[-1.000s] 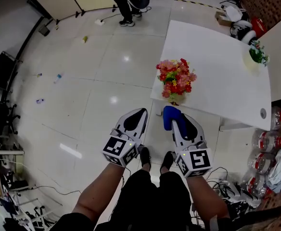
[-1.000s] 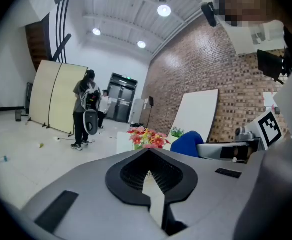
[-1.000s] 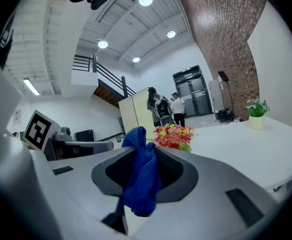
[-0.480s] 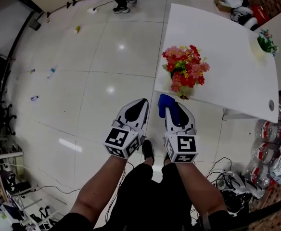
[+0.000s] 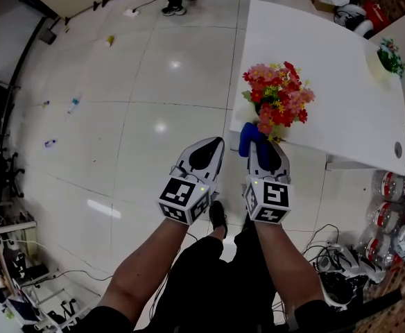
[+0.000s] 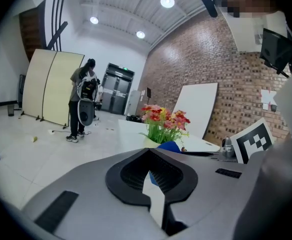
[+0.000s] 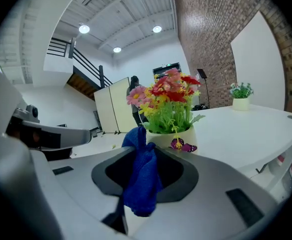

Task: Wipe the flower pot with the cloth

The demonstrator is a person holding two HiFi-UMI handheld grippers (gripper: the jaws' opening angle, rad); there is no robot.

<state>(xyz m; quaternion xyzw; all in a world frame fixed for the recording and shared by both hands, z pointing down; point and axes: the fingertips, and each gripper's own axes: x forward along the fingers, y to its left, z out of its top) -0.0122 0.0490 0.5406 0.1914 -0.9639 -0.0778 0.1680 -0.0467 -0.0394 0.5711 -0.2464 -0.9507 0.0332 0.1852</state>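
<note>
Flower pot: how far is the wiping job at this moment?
Done: the right hand-held gripper is shut on the blue cloth. In hand: the cloth is close to the cream flower pot at the edge of the white table; contact cannot be told. To do: the wiping itself. The left hand-held gripper holds nothing.

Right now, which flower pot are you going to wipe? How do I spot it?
Look at the big white table. At its near corner, just past the blue cloth, stands a cream flower pot. It holds red, pink and yellow flowers, while the small pot at the table's far side holds mostly green leaves.
</note>
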